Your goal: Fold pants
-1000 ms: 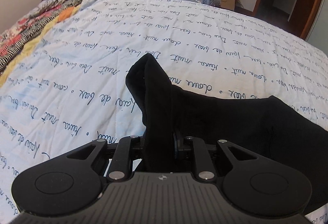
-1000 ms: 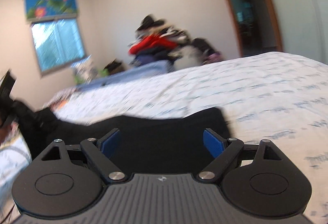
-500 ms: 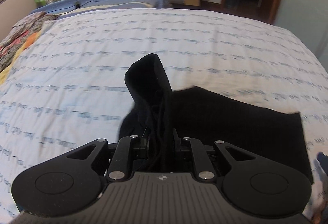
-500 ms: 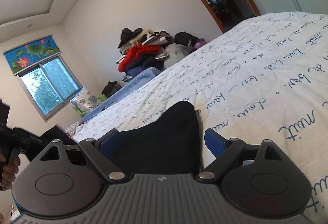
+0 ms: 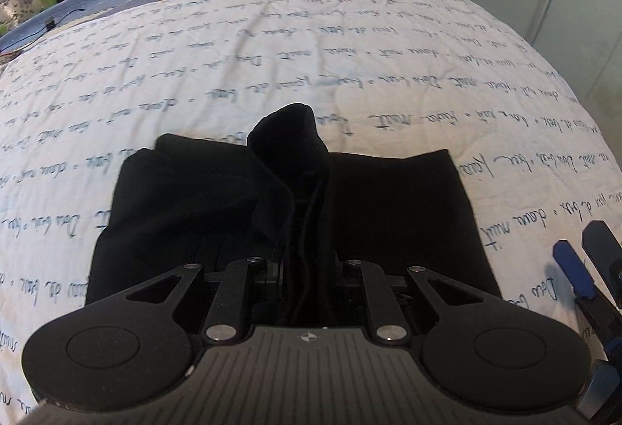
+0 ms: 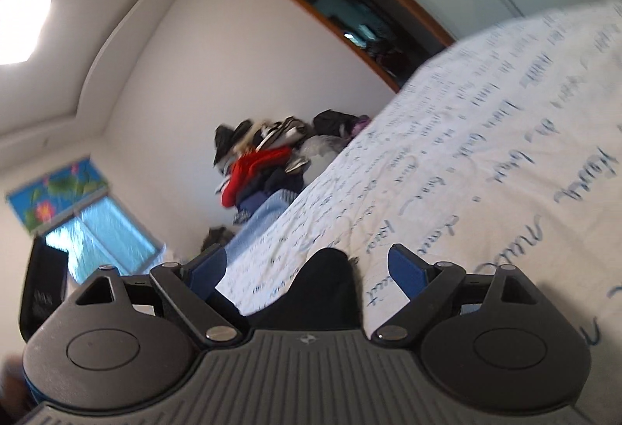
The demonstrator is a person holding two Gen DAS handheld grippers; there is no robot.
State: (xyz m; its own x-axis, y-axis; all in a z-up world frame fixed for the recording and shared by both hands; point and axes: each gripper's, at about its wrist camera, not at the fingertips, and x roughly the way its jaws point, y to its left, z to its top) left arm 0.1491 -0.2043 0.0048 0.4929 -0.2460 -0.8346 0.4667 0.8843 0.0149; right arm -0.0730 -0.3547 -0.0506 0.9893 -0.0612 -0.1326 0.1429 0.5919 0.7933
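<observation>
Black pants (image 5: 392,215) now doubled over

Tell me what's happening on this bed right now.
A person with a gripper in each hand is folding black pants on a bedspread printed with handwriting. The left gripper is shut on a bunched fold of the pants, holding it above the layer lying flat. The right gripper is open, holding nothing, beside the pants' edge.
</observation>
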